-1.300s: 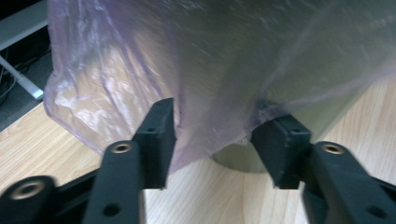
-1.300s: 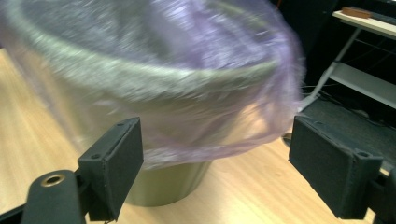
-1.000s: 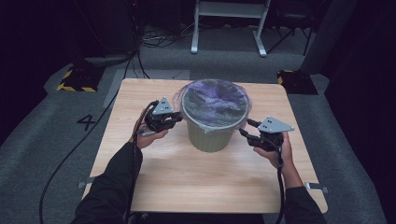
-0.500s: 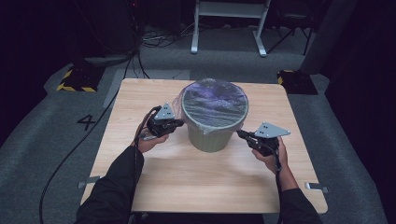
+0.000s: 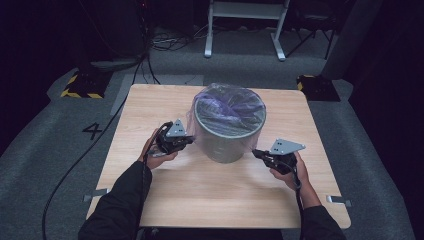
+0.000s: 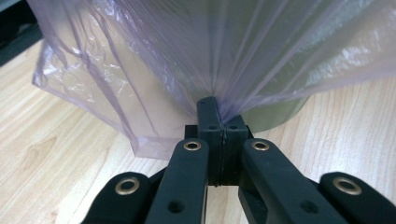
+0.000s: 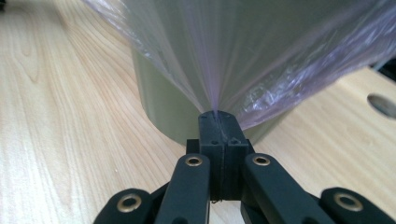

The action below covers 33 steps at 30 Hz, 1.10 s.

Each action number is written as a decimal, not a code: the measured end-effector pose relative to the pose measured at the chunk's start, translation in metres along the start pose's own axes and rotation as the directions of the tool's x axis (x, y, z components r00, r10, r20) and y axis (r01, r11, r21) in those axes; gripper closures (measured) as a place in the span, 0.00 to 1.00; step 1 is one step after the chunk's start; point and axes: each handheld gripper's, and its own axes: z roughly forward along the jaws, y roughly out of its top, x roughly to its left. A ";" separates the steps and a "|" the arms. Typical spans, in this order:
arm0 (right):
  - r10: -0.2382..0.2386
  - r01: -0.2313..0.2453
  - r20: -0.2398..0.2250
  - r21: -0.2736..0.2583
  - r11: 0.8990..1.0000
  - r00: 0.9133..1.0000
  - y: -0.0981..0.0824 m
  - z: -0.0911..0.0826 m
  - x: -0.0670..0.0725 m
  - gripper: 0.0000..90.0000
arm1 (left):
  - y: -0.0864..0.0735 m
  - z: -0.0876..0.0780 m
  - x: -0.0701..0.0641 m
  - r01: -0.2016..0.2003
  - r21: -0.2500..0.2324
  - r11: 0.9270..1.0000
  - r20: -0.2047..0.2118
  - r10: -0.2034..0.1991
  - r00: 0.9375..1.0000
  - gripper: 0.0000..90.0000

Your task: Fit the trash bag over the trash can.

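Observation:
A grey-green round bin (image 5: 227, 145) stands at the middle of the wooden table (image 5: 215, 195), lined with a thin purple see-through bag (image 5: 230, 106) stretched over its rim. My left gripper (image 5: 189, 141) sits low at the bin's left side, shut on a gathered fold of the bag (image 6: 187, 56); its tips (image 6: 215, 106) pinch the film close to the tabletop. At the bin's right side my right gripper (image 5: 256, 153) is shut on another fold of the bag (image 7: 243, 51), with the film fanning up from its tips (image 7: 217, 117) in front of the bin wall (image 7: 163, 102).
Bare wood lies in front of the bin and between the person's forearms. A hole (image 7: 382, 105) is cut into the tabletop near the right gripper. Beyond the table are a white metal frame (image 5: 245, 30), floor cables and a hazard-striped block (image 5: 80, 85).
Both hands have sunk from near the bin's rim to low beside its wall, drawing the bag's edge down the outside. The right gripper's jaws have closed on the film.

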 end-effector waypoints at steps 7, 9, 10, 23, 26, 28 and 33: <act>-0.003 0.002 0.009 0.060 0.998 1.000 -0.004 0.018 0.000 1.00 | -0.002 0.017 -0.001 0.000 0.051 0.999 -0.006 0.000 1.000 0.99; -0.005 0.004 0.011 0.077 0.997 1.000 -0.004 0.022 0.001 1.00 | -0.003 0.020 -0.001 0.003 0.059 0.998 -0.001 -0.003 1.000 0.98; -0.008 0.006 0.016 0.085 0.996 1.000 -0.005 0.024 0.000 1.00 | -0.004 0.023 -0.001 0.004 0.076 0.997 -0.006 -0.003 1.000 0.96; 0.058 -0.060 0.028 0.074 0.995 0.998 -0.011 0.025 -0.005 0.74 | -0.015 0.016 -0.003 0.083 0.074 0.994 -0.026 -0.082 0.996 0.37; 0.062 -0.064 0.026 0.076 0.995 0.998 -0.013 0.017 -0.002 0.54 | -0.020 0.002 -0.001 0.141 0.032 0.990 0.044 -0.142 0.989 0.19; 0.064 -0.065 0.027 0.068 0.996 0.998 -0.013 0.014 -0.002 0.50 | -0.023 -0.009 -0.004 0.146 -0.005 0.989 0.020 -0.146 0.989 0.18; 0.130 -0.131 0.040 0.022 0.991 0.991 -0.015 -0.001 -0.004 0.32 | -0.037 -0.032 -0.016 0.125 -0.026 0.992 0.014 -0.125 0.992 0.17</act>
